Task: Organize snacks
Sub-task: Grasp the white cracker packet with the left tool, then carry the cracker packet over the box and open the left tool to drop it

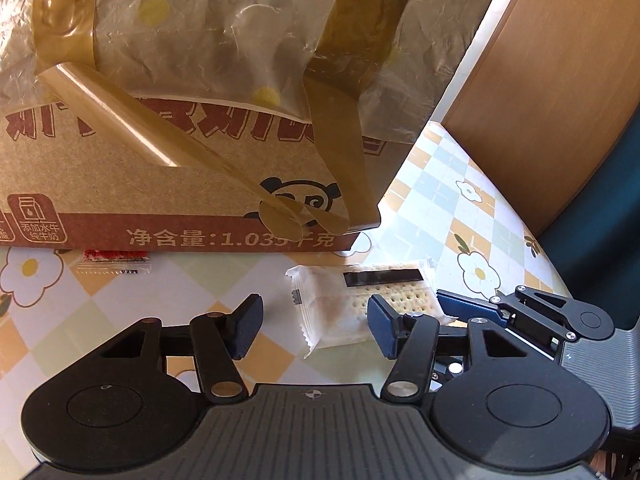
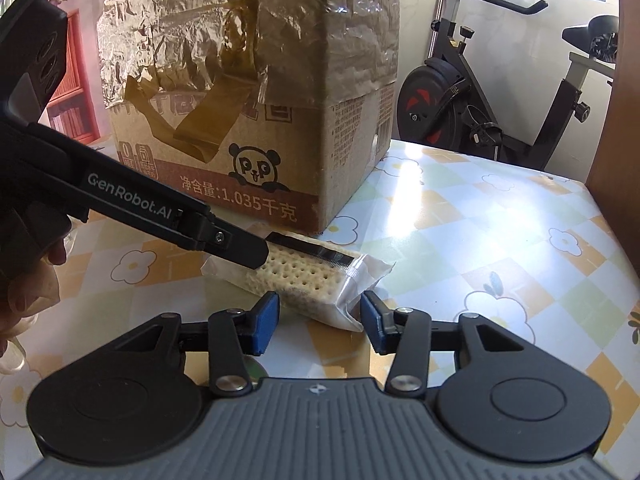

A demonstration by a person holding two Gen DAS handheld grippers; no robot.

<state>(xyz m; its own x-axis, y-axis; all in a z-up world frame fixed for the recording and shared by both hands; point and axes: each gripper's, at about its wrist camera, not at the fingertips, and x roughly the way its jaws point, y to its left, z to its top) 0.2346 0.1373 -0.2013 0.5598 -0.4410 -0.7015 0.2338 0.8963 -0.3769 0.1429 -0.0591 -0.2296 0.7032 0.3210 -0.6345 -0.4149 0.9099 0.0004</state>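
1. Right wrist view: a wrapped cracker packet (image 2: 304,280) lies flat on the flower-patterned tablecloth (image 2: 480,240), just in front of the cardboard box (image 2: 256,120) with the panda print.
2. Judged by its looks, the packet is light, its film wrapper thin and slippery, and the crackers inside brittle; a gentle pinch across the short width, on the body and not on the crimped end seals, seems safest.
3. Its long axis runs from the left gripper (image 2: 256,256) down toward the right gripper (image 2: 320,320), one sealed end pointing at each tool; in the left wrist view the packet (image 1: 360,304) runs slanted, from lower left to upper right.
4. The right gripper is spread, its blue pads either side of the near end of the packet, not pressing it.
5. The left gripper (image 1: 316,320) is also spread wide, with the other end of the packet between its pads.
6. A small red-and-white sachet (image 1: 114,260) lies by the box's base, apart from the packet.
7. An exercise bike (image 2: 500,92) stands beyond the table.
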